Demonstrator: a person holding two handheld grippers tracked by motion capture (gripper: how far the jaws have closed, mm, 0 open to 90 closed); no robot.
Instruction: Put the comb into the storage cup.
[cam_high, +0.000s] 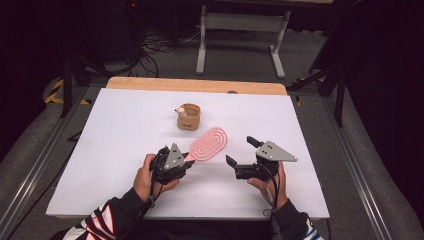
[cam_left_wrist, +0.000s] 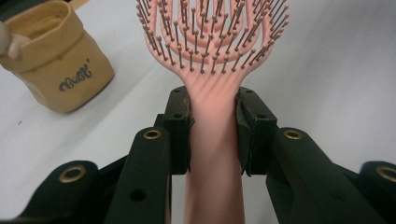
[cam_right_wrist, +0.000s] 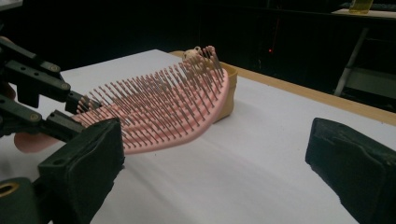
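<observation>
1. A white tabletop (cam_high: 125, 150) covers most of the work surface, with a strip of light wood (cam_high: 195, 85) showing along its far edge.
2. Around the table the room is dark; grey floor, a tangle of black cables (cam_high: 155, 50) and the white legs of a stand (cam_high: 240, 30) lie beyond the far edge, and metal rails (cam_high: 35, 170) run along both sides.
3. A small tan pouch (cam_high: 188, 116) with script lettering stands upright near the middle of the far half.
4. The pink hairbrush (cam_high: 209, 143) sits just in front of the pouch, bristles up, its head angled away to the right.
5. The left gripper (cam_high: 186, 161) pinches the brush's handle, one jaw on each side, as the left gripper view shows.
6. The right gripper (cam_high: 241, 151), held near the brush's right side, has its jaws spread wide with nothing between them.
</observation>
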